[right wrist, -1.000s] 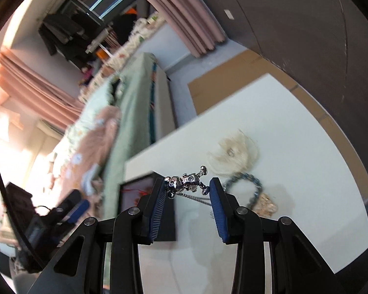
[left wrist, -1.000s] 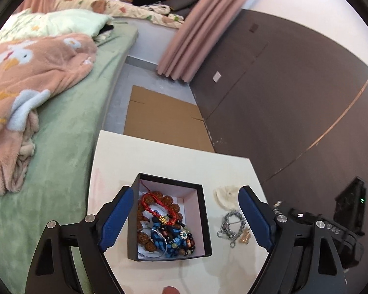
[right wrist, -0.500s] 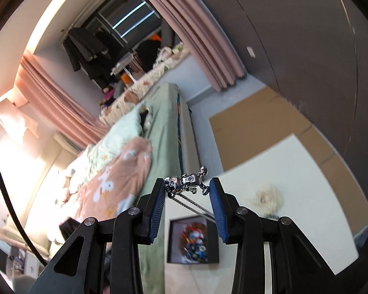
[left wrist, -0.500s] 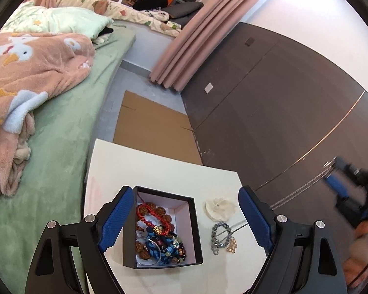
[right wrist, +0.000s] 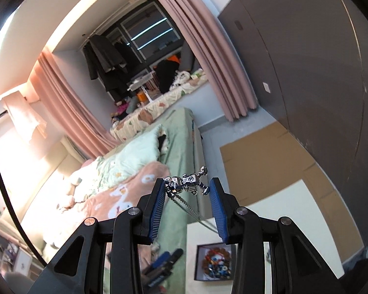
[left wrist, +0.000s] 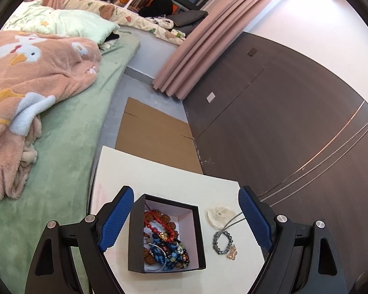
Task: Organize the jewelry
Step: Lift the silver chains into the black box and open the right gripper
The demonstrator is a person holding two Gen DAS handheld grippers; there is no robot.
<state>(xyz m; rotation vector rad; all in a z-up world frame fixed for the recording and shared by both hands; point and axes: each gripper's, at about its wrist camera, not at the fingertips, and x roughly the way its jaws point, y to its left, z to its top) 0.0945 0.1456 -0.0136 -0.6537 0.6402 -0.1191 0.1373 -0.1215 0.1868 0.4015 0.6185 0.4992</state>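
Observation:
A black jewelry box (left wrist: 166,235) full of bead bracelets sits on the white table (left wrist: 159,174), between the wide-open fingers of my left gripper (left wrist: 186,220), which hovers above it. To its right lie a grey bead bracelet (left wrist: 223,242), a small gold charm (left wrist: 232,254) and a cream fabric piece (left wrist: 218,215). My right gripper (right wrist: 187,191) is shut on a silver robot-figure pendant (right wrist: 187,182), high over the table. The pendant's chain (left wrist: 331,156) hangs slanting down to the table beside the cream piece. The box (right wrist: 214,262) shows far below in the right wrist view.
A bed with a green sheet (left wrist: 61,152) and a pink blanket (left wrist: 32,73) borders the table's left side. Flat cardboard (left wrist: 154,134) lies on the floor beyond the table. A dark panelled wall (left wrist: 269,112) runs along the right, with pink curtains (left wrist: 196,39) at its far end.
My right gripper has risen high with the pendant, drawing the chain up off the table. The left gripper has barely shifted over the box, its view tilting up slightly.

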